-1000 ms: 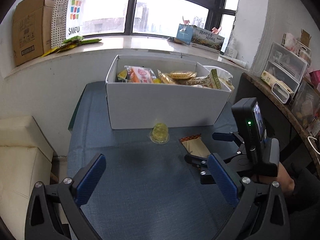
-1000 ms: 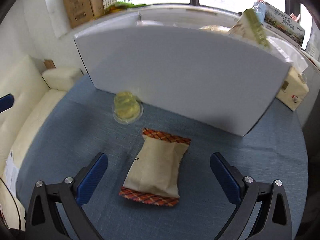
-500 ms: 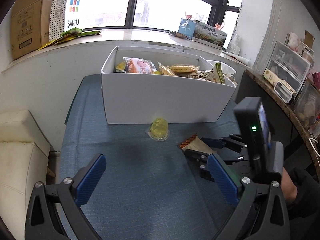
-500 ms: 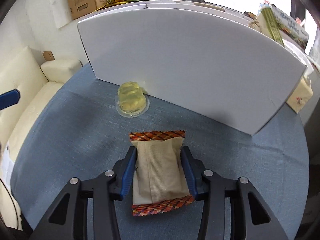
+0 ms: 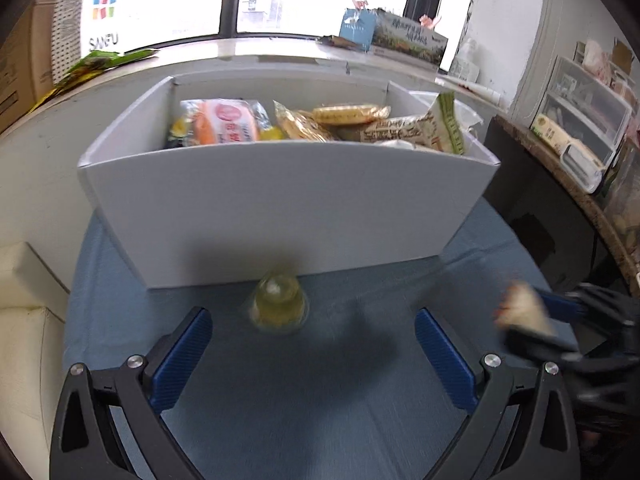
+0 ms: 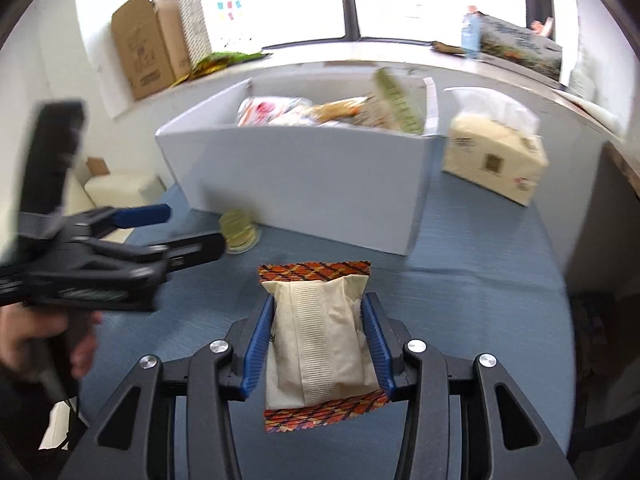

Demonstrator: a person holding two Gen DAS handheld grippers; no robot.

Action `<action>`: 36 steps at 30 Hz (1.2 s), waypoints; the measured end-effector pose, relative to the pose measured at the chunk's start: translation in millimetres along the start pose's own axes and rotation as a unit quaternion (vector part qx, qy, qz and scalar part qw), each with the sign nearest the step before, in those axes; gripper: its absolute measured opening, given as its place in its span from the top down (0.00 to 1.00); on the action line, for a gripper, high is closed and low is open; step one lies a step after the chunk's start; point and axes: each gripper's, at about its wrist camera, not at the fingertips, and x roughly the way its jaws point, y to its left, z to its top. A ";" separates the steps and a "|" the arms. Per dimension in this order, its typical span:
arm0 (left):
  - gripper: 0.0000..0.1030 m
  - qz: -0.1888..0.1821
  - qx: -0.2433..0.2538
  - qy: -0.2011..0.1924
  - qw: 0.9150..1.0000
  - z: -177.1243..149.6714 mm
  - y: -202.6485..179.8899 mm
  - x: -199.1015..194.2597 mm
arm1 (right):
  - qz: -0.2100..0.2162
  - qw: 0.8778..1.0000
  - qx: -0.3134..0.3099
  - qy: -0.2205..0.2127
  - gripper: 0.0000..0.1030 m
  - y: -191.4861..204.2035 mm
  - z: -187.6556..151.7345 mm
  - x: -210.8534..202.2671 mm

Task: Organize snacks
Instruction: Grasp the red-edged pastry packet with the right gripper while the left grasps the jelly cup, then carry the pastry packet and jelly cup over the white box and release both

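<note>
- snack packet (image 6: 320, 332): matt beige wrapper, ribbed centre seam, crimped zigzag ends
- jelly cup (image 5: 279, 303): clear glossy plastic
- white box (image 5: 280, 204): smooth matt board
- tablecloth (image 5: 320, 400): blue woven cloth, fine rough weave
- right gripper (image 6: 318, 344): ribbed blue pads, black matt plastic, shiny metal screws
- tissue pack (image 6: 496, 156): soft glossy film

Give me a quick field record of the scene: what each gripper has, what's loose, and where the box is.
right gripper: shut on the beige snack packet, pads pressing both its sides
left gripper: open, nothing between its fingers
loose item: yellow jelly cup on the blue tablecloth, just ahead of the left gripper and close to the box front
white box: open top, already holds several snack packs
beside box: tissue pack
left to do: packet and jelly cup are not yet in the box
</note>
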 end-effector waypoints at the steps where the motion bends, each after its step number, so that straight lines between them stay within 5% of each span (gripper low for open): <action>1: 0.00 0.004 0.000 0.003 1.000 1.9 -1.6 8.5 | -0.001 1.000 0.007 -0.005 0.53 -4.8 -0.9 -5.4; 8: 0.04 0.032 -0.034 0.026 0.999 7.0 13.2 44.9 | -0.011 0.998 0.049 -0.023 0.53 -34.0 -7.1 -32.5; 12: 0.60 0.031 -0.047 0.042 0.998 5.8 22.7 48.8 | -0.010 0.998 0.056 -0.022 0.53 -40.2 -8.3 -34.6; 19: 0.62 0.012 -0.055 0.010 0.998 -4.9 30.2 18.3 | -0.008 0.999 0.044 -0.023 0.53 -32.2 -8.9 -34.3; 27: 0.62 -0.026 -0.044 -0.076 0.996 -13.9 26.1 -73.3 | 0.000 0.999 0.032 -0.040 0.53 -19.8 -0.4 -42.0; 36: 0.62 -0.044 -0.023 -0.156 0.987 42.1 36.5 -123.8 | 0.029 0.996 -0.014 -0.087 0.53 10.2 57.6 -37.4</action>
